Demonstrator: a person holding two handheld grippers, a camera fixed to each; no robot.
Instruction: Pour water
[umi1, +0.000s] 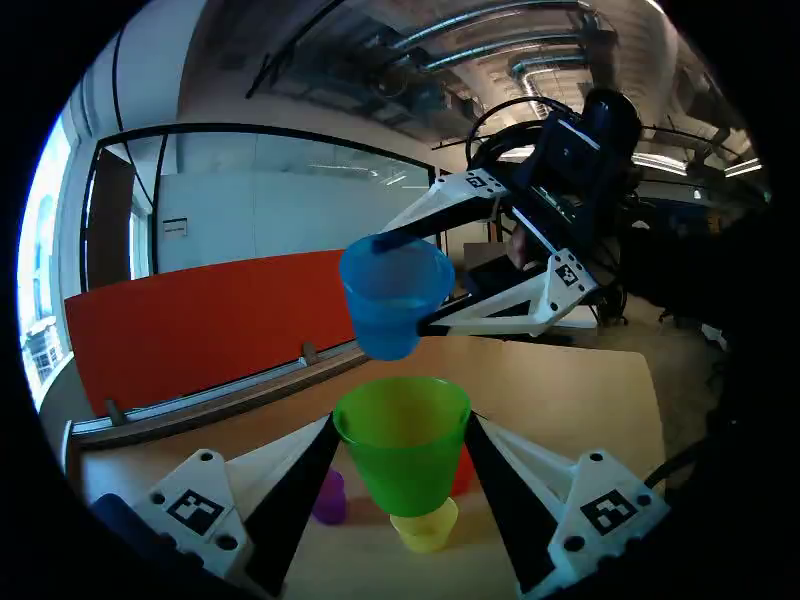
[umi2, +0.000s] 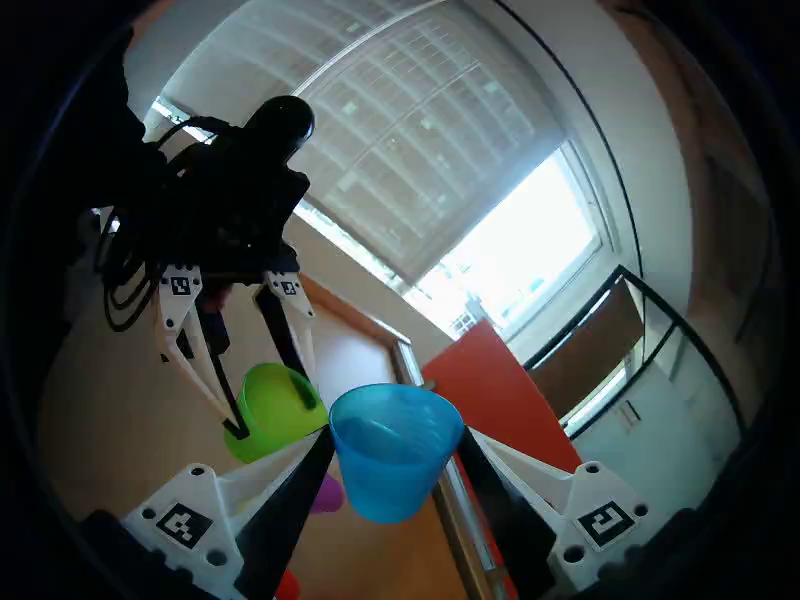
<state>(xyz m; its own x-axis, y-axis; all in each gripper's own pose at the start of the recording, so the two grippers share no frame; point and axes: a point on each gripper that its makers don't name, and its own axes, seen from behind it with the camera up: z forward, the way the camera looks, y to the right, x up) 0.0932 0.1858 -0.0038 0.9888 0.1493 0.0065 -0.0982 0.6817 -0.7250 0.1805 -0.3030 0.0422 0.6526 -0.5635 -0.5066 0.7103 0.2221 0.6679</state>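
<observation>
We see the left hand-held gripper (umi1: 402, 428) clamping 1 green translucent plastic cup (umi1: 405, 470) over the worktop (umi1: 580, 400). The right hand-held gripper (umi2: 394, 440) grips 1 blue translucent plastic cup (umi2: 390, 485), held higher, presumably ready for pouring.

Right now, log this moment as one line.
left gripper: shut on green cup | right gripper: shut on blue cup | cups apart | table: purple cup, yellow cup

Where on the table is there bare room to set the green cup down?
In the left gripper view, bare tabletop lies right of the green cup, up to the table's far edge. Crowded just below it: purple cup, yellow cup and a red item cluster together.
</observation>
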